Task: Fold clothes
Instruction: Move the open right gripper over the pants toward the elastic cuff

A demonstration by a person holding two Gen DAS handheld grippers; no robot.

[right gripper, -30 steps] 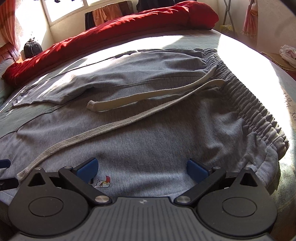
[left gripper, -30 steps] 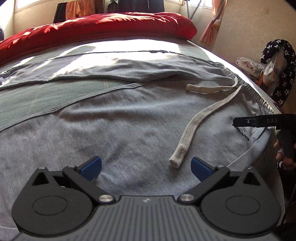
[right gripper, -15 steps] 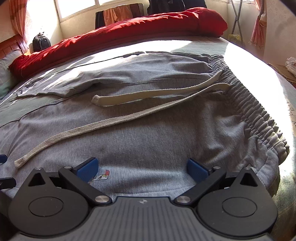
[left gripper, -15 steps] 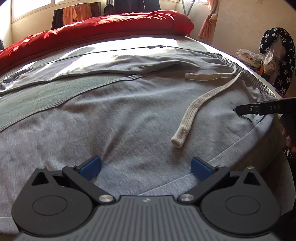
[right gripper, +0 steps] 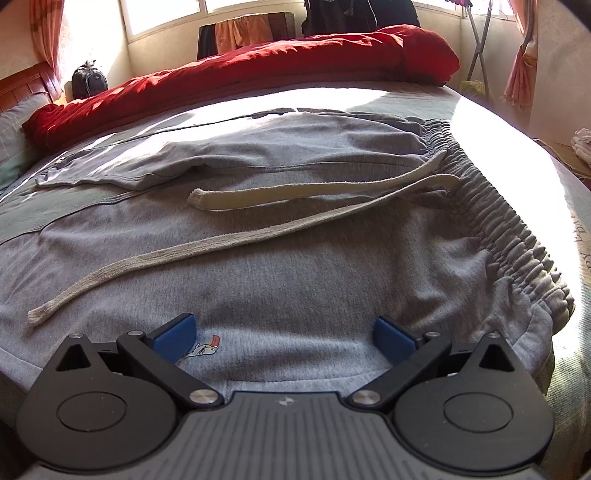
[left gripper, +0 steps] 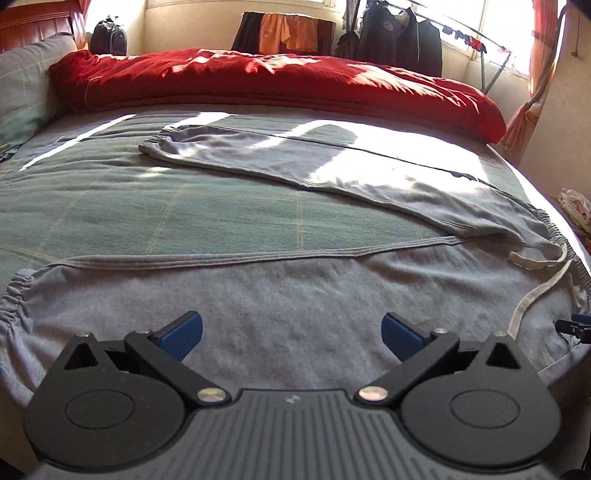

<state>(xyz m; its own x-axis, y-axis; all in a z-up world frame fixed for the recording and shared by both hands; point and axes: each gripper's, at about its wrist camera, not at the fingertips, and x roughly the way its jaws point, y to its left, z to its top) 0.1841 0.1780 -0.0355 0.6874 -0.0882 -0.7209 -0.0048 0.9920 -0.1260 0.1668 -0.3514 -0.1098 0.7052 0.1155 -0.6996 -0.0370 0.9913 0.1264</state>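
Grey sweatpants (left gripper: 295, 295) lie spread flat on the bed, one leg near me and the other leg (left gripper: 332, 166) angled off toward the far left. My left gripper (left gripper: 291, 332) hovers open over the near leg's thigh, with nothing between its blue pads. My right gripper (right gripper: 284, 336) is open above the hip area of the sweatpants (right gripper: 332, 266), beside a small bird logo (right gripper: 205, 345). The elastic waistband (right gripper: 509, 229) runs down the right. Two cream drawstrings (right gripper: 229, 240) trail leftward across the fabric. The right gripper's tip (left gripper: 576, 326) shows at the left wrist view's right edge.
A green checked bedsheet (left gripper: 184, 214) covers the bed. A red duvet (left gripper: 277, 81) is bunched along the far side, a grey pillow (left gripper: 26, 85) at far left. Clothes hang by the window (left gripper: 399, 33). The bed's edge drops off at right (right gripper: 554, 177).
My left gripper has swung to the left along the near leg, bringing the cuff and far leg into view. My right gripper pulled back slightly over the hip. Both stayed open.
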